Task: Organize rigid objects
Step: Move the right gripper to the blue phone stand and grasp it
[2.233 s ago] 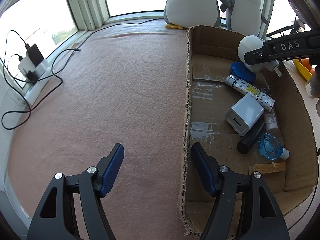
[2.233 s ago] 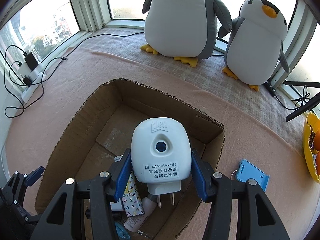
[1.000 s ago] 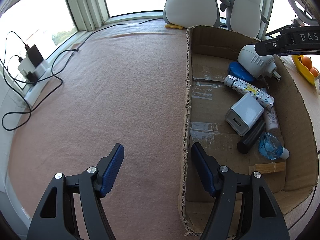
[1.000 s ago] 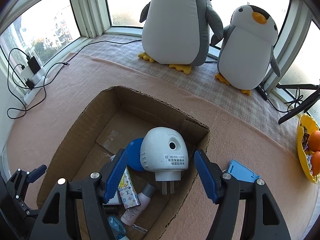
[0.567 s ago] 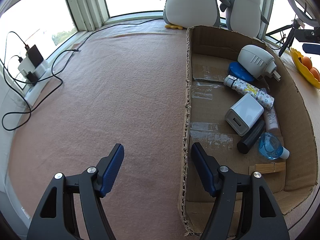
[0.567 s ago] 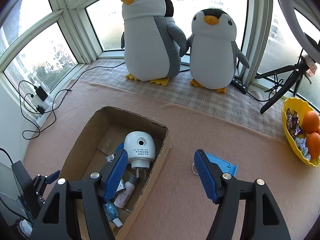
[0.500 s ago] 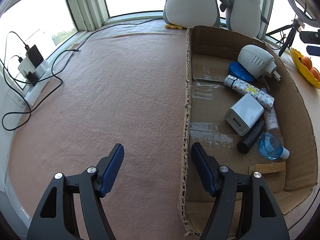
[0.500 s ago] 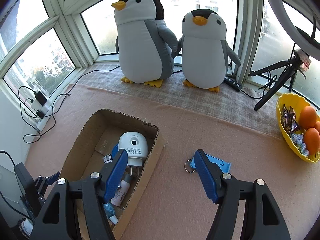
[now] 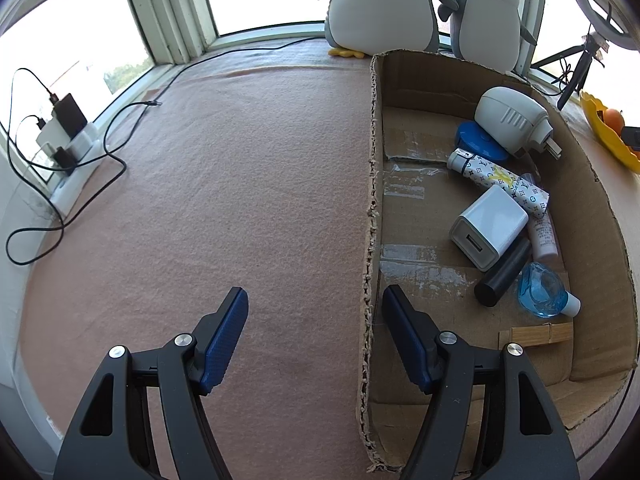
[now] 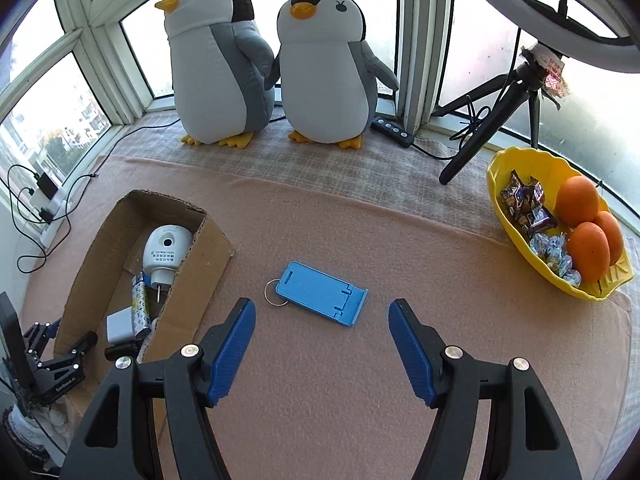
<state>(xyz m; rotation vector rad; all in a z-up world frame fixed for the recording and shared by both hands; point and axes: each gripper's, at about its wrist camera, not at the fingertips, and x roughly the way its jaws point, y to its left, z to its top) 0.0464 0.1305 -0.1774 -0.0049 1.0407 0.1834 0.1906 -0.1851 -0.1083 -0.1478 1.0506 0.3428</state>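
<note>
1. Jaws of the left gripper (image 9: 314,336) stand apart and empty, straddling the near wall of the cardboard box (image 9: 370,208), unchanged; the white plug-in unit (image 9: 510,120), earlier carried, lies inside.
2. Right gripper (image 10: 320,330), jaws apart and empty, has shifted from box to open blanket (image 10: 440,264); blue phone stand (image 10: 322,292) lies just ahead, clear of the box edge.

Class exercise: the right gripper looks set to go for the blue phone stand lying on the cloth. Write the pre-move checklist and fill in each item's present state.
1. Right gripper empty, jaws apart: ok.
2. Blue phone stand lying flat on the cloth, nothing on it: ok.
3. Stand between the jaws: not ok, it lies ahead of them.
4. Key ring clear of the grasp line: cannot tell.
5. Cardboard box has room: ok.
6. Left gripper out of the way: ok, near the box's far wall.
</note>
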